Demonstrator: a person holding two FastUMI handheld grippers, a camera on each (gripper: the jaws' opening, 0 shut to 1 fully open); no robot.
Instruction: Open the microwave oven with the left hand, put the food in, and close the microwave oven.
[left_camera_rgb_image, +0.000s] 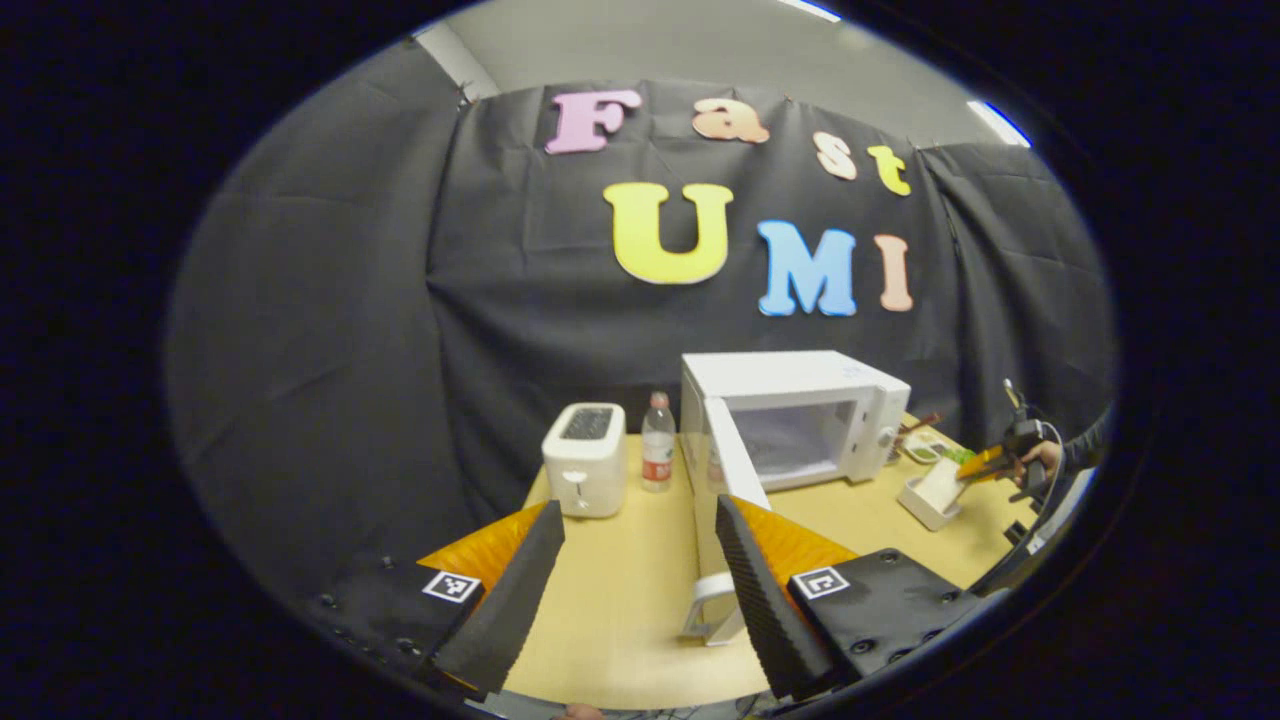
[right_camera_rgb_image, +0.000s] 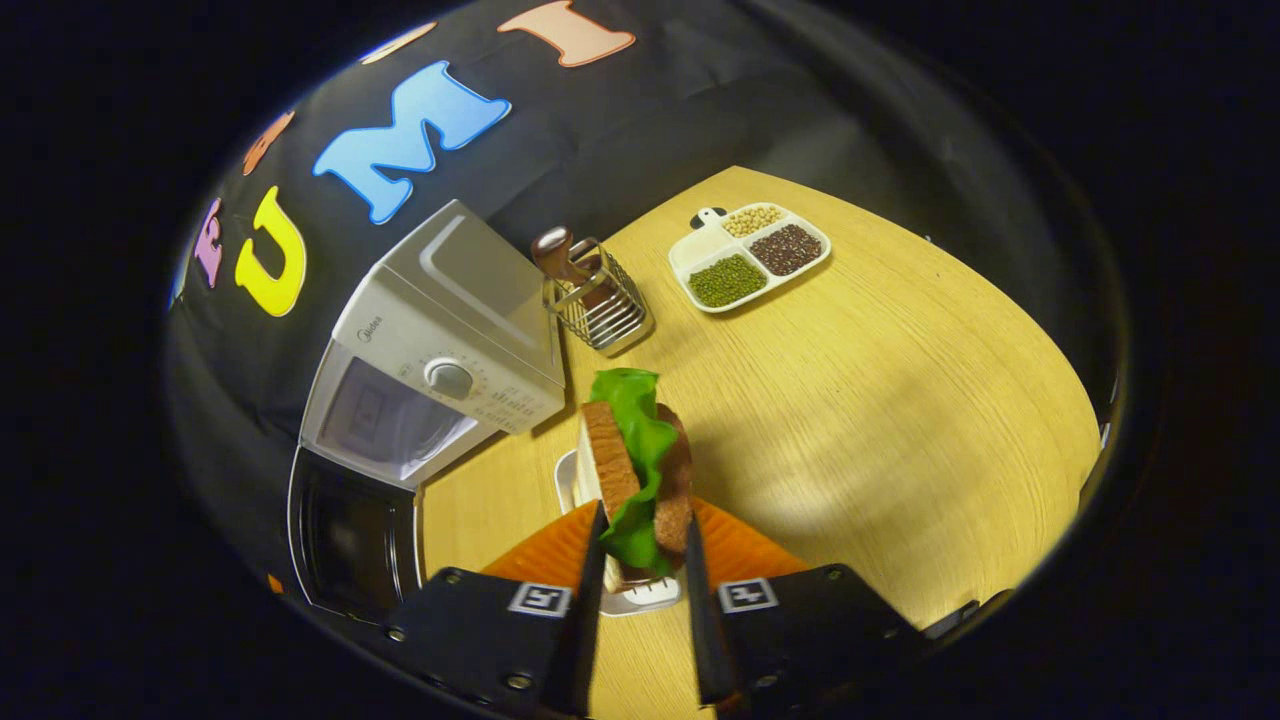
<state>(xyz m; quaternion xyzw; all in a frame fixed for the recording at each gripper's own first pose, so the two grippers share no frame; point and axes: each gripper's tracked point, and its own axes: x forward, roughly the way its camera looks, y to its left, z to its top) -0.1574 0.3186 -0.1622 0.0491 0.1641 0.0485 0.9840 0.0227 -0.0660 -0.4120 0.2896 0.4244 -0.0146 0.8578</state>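
In the left gripper view the left hand-held gripper sits at the bottom centre of the frame, its two fingers spread wide apart with nothing between them, over the pale wooden bench. Just above the middle of that frame stands the white microwave oven, its door swung open toward the lower centre so that the handle end comes down close beside the right finger. To the left of the oven stand a clear bottle with a red label and, further left, a white toaster. At the right edge of the same frame a person's hand holds the other gripper above a small white tray. In the right gripper view the right hand-held gripper, at the bottom centre, is clenched on the food, a sandwich of brown bread with green lettuce, both fingers pressing its sides; the sandwich stands on edge above a small white tray on the bench. The microwave oven lies in the left half of this frame, its dark open door at the lower left. Behind it, near the upper centre, is a wire basket holding a brown-handled utensil, and to its right a white divided dish holds green, dark and pale beans in separate compartments.
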